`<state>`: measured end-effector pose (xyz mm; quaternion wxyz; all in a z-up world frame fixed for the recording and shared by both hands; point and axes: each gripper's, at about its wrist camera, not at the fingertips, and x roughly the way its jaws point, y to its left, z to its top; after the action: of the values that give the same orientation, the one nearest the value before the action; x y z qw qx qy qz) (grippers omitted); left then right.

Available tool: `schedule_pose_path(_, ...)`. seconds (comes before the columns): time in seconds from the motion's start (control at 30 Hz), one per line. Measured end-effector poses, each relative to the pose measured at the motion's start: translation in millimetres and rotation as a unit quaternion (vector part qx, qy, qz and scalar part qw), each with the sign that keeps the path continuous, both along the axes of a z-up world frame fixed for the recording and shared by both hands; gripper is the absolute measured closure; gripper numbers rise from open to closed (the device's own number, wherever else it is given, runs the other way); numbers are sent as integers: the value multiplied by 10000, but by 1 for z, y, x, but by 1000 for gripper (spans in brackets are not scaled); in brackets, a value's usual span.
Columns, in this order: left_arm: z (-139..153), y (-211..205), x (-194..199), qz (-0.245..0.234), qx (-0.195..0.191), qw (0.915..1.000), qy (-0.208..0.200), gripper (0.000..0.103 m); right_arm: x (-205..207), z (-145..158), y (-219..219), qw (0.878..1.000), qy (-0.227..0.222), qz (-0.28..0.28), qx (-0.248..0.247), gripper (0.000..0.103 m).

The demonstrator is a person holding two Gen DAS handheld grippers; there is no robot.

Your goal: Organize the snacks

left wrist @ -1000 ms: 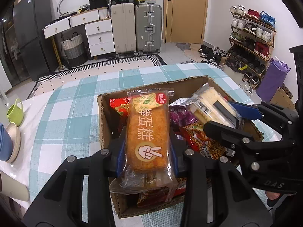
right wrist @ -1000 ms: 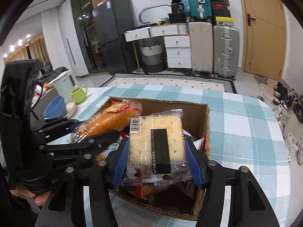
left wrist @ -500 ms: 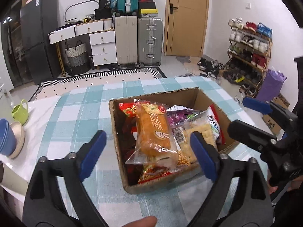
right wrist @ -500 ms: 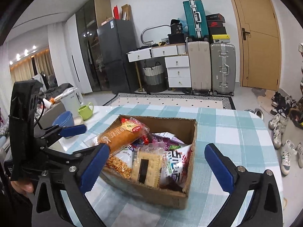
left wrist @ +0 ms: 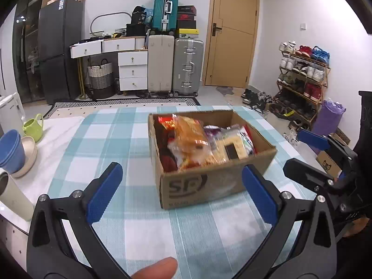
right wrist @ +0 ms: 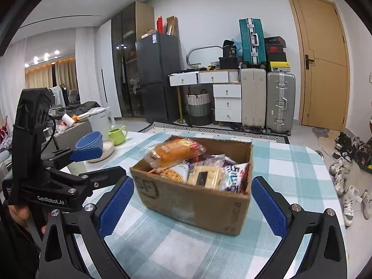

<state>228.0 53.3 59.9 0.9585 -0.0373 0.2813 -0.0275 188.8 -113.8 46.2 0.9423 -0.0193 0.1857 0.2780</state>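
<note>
A cardboard box (left wrist: pixel 218 186) stands on the checked tablecloth, filled with snack packs. An orange cake pack (left wrist: pixel 188 137) lies on top at the left, a cracker pack (left wrist: pixel 230 146) beside it. In the right wrist view the box (right wrist: pixel 197 207), cake pack (right wrist: pixel 172 151) and cracker pack (right wrist: pixel 204 176) show too. My left gripper (left wrist: pixel 181 190) is open and empty, in front of the box. My right gripper (right wrist: pixel 193 202) is open and empty, also in front of the box. Each gripper shows in the other's view: the right (left wrist: pixel 325 160), the left (right wrist: pixel 69 162).
Blue bowls (left wrist: pixel 10 148), a cream plate (left wrist: pixel 28 155), a green mug (left wrist: pixel 33 127) and a beige tumbler (left wrist: pixel 12 197) stand at the table's left. A white kettle (right wrist: pixel 101 121) is beyond. Suitcases, drawers and a shoe rack (left wrist: pixel 304 74) stand past the table.
Both grippers let go of their packs, the cake and the crackers, which now lie in the box. Both opened wide and pulled back and up from the box.
</note>
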Motion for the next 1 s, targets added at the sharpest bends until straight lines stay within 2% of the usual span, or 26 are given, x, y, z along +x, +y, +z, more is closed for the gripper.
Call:
schedule_pose_path(0.37,-32,5,-27,231,49,9989,-405,1,-20,-35,-14,9996,-265,13,31,1)
schedule_pose_path(0.63,-52,4,-25,322,128,9982,-498,1,-21,-46,-26,9989,-420,-115,170,1)
schedule_pose_path(0.83,-64,-1,-26,343,408,9970,-568,1,-25,-46,-30,9983,-498,-140,258,0)
schedule_pose_path(1.0,-64,3,-29,356,324,9968,-632,1,-24,-46,-30,9981,-521,-262,197,0)
